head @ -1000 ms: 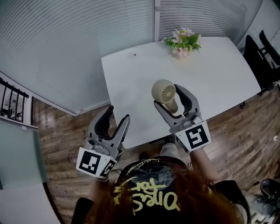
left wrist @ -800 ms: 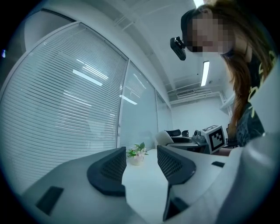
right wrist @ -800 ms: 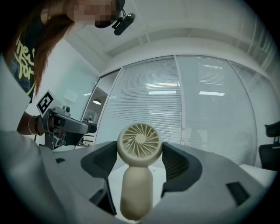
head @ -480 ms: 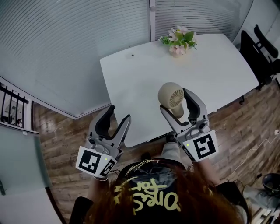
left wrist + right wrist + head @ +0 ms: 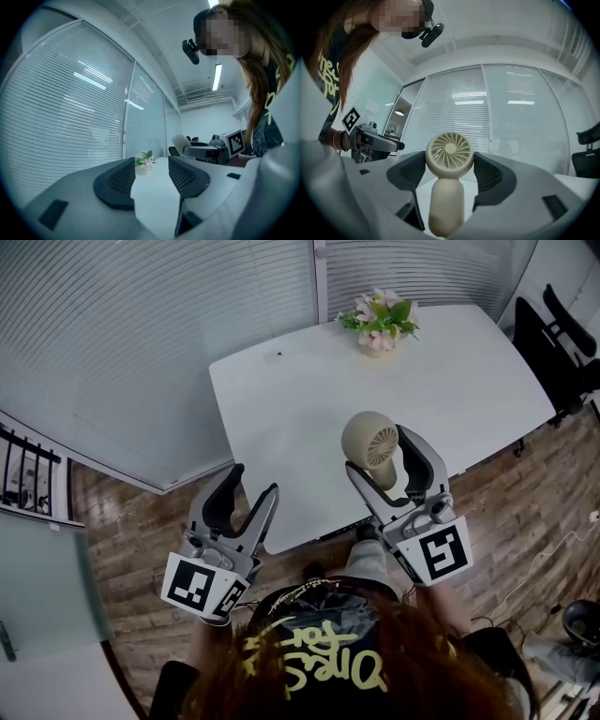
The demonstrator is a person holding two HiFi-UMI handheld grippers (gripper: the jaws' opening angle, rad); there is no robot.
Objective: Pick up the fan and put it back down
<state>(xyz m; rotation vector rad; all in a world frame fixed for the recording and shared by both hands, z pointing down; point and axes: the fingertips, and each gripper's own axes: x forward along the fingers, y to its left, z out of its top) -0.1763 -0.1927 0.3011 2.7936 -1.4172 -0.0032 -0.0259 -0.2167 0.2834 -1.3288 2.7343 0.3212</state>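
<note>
The fan [image 5: 372, 440] is off the worktop [image 5: 281, 399], held upright in the air above its near edge with the round grille facing the person. The right tool [image 5: 449, 169] pinches it, one pad on each side of the fan's head, and the handle hangs free below. Over the last second the fan has risen and drifted a little along the worktop's near edge, and it has nearly stopped in the last half second. By my reading the pick-up half is done and the lift is near its top, so setting the fan back down is what remains. The left tool [image 5: 254, 481] hangs off the worktop's near corner, jaws spread and empty. A small bunch of flowers [image 5: 378, 317] stands at the worktop's far edge.
</note>
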